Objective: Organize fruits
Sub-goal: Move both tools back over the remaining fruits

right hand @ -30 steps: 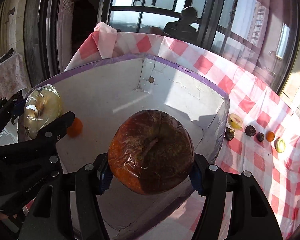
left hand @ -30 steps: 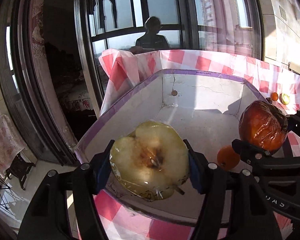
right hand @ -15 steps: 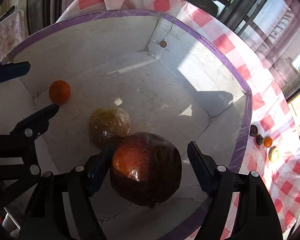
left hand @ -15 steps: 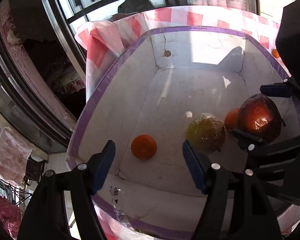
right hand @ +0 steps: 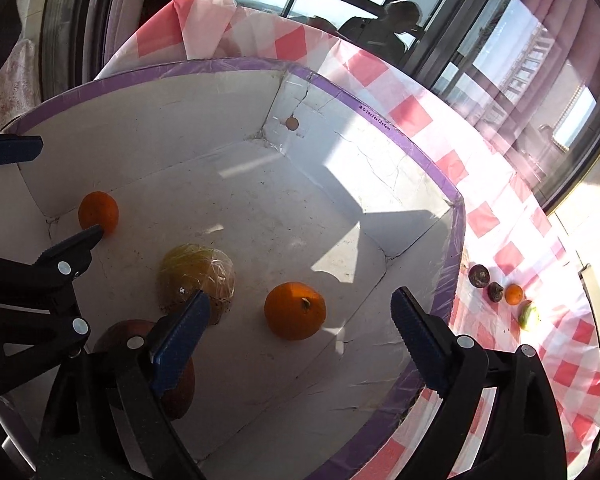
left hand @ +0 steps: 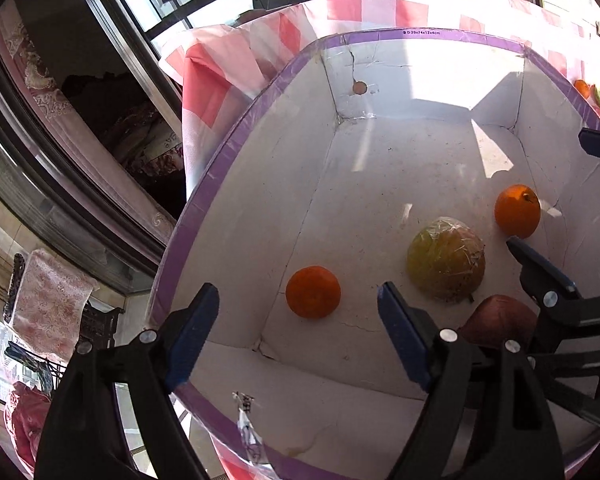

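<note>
Both grippers empty, jaws just been opening, nothing between them: drop step looks done.
Left gripper [left hand: 298,336] and right gripper [right hand: 300,340] hover over white box [right hand: 428,160]. Inside: wrapped pear half [left hand: 446,260] centre, brown fruit [left hand: 496,320] lower right, two oranges [left hand: 313,291] [left hand: 517,211]. Next, I'd say: fetch small fruits [right hand: 514,294] on checked cloth [right hand: 560,372], right of frame.
</note>
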`<action>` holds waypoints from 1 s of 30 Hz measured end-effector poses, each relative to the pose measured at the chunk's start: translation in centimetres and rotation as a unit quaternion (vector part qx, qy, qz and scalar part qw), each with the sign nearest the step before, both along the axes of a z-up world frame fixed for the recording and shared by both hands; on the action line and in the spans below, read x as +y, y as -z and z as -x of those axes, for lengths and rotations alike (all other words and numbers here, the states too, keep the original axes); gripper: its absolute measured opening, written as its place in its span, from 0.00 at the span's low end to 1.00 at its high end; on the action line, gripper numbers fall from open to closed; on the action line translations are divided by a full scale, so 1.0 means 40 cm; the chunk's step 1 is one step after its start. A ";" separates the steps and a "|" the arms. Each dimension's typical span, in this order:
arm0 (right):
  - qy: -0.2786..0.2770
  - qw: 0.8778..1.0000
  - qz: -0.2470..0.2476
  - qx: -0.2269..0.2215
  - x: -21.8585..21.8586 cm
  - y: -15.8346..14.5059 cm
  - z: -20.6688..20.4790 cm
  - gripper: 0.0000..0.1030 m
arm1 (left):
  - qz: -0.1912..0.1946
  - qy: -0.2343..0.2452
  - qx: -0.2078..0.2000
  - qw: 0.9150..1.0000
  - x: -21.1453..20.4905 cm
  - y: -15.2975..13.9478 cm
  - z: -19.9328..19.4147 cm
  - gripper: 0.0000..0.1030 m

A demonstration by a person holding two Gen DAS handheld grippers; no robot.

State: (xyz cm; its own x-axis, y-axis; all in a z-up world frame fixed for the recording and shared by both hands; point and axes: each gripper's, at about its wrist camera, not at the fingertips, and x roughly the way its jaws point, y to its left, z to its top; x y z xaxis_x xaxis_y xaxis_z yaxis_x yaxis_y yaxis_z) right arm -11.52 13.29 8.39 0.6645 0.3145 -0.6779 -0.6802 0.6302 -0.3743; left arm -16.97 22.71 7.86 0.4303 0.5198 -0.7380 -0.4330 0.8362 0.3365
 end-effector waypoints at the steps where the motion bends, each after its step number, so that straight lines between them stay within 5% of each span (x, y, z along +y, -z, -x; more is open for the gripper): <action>1: 0.003 1.000 -0.023 -0.014 -0.014 -0.008 0.004 0.86 | -0.003 -0.011 -0.015 1.000 0.002 -0.010 0.008 0.82; 4: 0.011 0.993 -0.103 -0.058 -0.075 -0.035 0.016 0.86 | -0.025 -0.009 -0.100 0.995 -0.021 -0.070 0.051 0.87; 6: 0.021 0.982 -0.166 -0.088 -0.132 -0.058 0.021 0.86 | -0.071 0.003 -0.167 0.983 -0.066 -0.120 0.081 0.94; 11: 0.082 0.936 -0.322 -0.113 -0.333 -0.100 -0.016 0.86 | -0.167 0.117 -0.329 0.922 -0.265 -0.223 0.152 0.98; 13: 0.126 0.920 -0.357 -0.100 -0.418 -0.094 -0.058 0.94 | -0.194 0.182 -0.360 0.894 -0.365 -0.228 0.151 0.98; 15: 0.169 0.908 -0.375 -0.084 -0.497 -0.077 -0.099 0.94 | -0.198 0.243 -0.367 0.876 -0.458 -0.216 0.130 0.98; 20: 0.267 0.890 -0.364 -0.072 -0.668 -0.013 -0.176 0.94 | -0.094 0.329 -0.335 0.878 -0.597 -0.167 -0.007 0.98; 24: 0.328 0.872 -0.359 -0.062 -0.787 0.040 -0.214 0.94 | 0.050 0.306 -0.296 0.903 -0.603 -0.115 -0.195 0.98; 28: 0.381 0.815 -0.437 0.010 -0.908 0.095 -0.252 0.95 | 0.139 0.279 -0.244 0.918 -0.598 -0.018 -0.385 0.98; 30: 0.392 0.802 -0.450 0.020 -0.931 0.107 -0.259 0.95 | 0.156 0.271 -0.227 0.922 -0.596 0.028 -0.450 0.98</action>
